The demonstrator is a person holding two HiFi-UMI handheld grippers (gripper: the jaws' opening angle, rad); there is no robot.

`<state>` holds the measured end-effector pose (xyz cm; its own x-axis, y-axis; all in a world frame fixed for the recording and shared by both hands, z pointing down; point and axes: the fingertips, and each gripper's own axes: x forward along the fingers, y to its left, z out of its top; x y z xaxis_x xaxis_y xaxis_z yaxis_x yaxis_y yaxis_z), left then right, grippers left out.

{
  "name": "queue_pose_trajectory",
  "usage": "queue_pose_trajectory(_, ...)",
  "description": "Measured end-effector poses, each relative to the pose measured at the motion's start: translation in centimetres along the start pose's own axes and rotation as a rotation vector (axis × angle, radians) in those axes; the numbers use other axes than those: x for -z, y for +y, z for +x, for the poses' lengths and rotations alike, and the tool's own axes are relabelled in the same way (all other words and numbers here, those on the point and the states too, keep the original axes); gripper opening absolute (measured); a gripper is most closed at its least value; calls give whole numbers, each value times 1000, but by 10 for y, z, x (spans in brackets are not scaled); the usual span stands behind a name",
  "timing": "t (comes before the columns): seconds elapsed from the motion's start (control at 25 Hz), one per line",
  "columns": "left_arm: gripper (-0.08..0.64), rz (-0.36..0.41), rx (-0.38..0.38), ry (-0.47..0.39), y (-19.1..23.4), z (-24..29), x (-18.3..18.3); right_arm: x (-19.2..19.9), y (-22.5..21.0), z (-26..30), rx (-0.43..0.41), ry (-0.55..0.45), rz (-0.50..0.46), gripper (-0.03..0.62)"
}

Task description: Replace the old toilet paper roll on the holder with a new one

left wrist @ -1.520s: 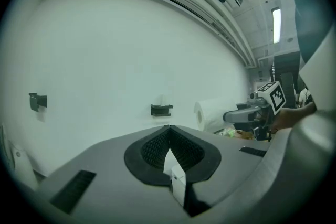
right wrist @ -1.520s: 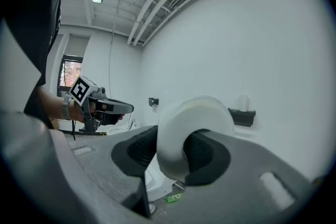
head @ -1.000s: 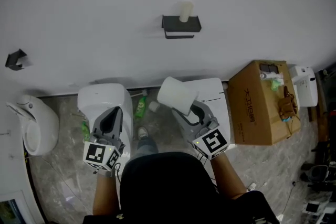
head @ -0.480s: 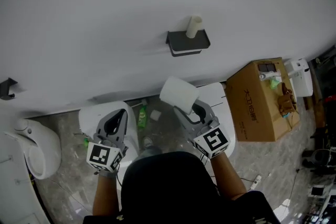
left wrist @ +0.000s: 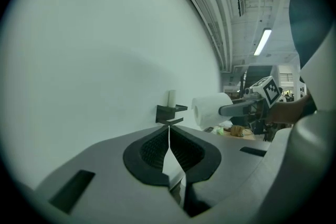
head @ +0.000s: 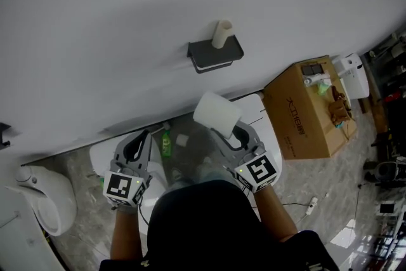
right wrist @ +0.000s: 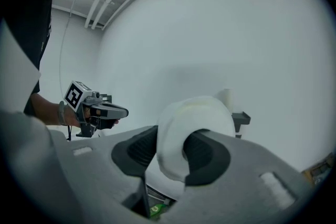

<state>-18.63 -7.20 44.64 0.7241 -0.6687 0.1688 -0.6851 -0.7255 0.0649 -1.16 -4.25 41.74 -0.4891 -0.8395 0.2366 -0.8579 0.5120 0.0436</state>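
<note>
A dark wall holder [head: 216, 55] carries the old roll, a bare cardboard core [head: 221, 34] standing upright on it. My right gripper [head: 223, 127] is shut on the new white toilet paper roll [head: 217, 113], which hangs below the holder and apart from it. In the right gripper view the roll [right wrist: 189, 136] fills the gap between the pads, with the holder [right wrist: 242, 118] just behind it. My left gripper [head: 137, 148] is lower left, shut and empty. In the left gripper view its jaws [left wrist: 169, 131] meet in line with the holder [left wrist: 170, 113], and the roll [left wrist: 211, 110] shows to the right.
A cardboard box [head: 298, 117] with small items on top stands on the floor at the right, beside a white device [head: 353, 74]. A white toilet [head: 47, 203] is at the lower left. A green bottle [head: 167, 143] lies on the floor between two white units [head: 108, 152].
Both grippers have moved along the wall, and the holder now sits nearer above the new roll. The right gripper kept its hold on the roll; the left stayed shut.
</note>
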Motion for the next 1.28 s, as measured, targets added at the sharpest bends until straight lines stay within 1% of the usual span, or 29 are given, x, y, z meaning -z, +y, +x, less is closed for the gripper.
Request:
queue_pose_trajectory(0.2, 14, 39, 44, 14, -10, 43, -7, 6, -36, -11, 52, -1, 15, 144)
queue_pose_trajectory(0.32, 14, 65, 68, 7, -19, 71, -18, 8, -60, -19, 81, -10, 22, 144)
queue_pose_trajectory(0.44, 14, 115, 105, 23, -29, 100, -26, 12, -81, -26, 108, -21, 33, 145)
queue_pose_trajectory(0.64, 14, 246, 144, 66, -43, 150, -45, 19, -110, -38, 156, -31, 59, 144)
queue_pose_trajectory(0.84, 15, 409, 189, 92, -51, 203, -77, 24, -139, -52, 215, -50, 83, 144)
queue_pose_trajectory(0.96, 17, 473, 223, 106, -55, 232, -96, 29, -154, -60, 248, -48, 100, 144)
queue_pose_trajectory(1.0, 34, 497, 234, 121, -56, 242, -100, 30, -158, -63, 257, -54, 108, 144)
queue_pose_trajectory(1.08, 117, 565, 245, 165, -56, 261, -105, 29, -167, -68, 273, -77, 127, 144)
queue_pose_trajectory(1.2, 145, 680, 238, 212, -54, 287, -109, 31, -181, -74, 302, -95, 150, 144)
queue_pose_trajectory(1.28, 174, 756, 245, 260, -52, 301, -107, 32, -191, -77, 322, -100, 156, 144)
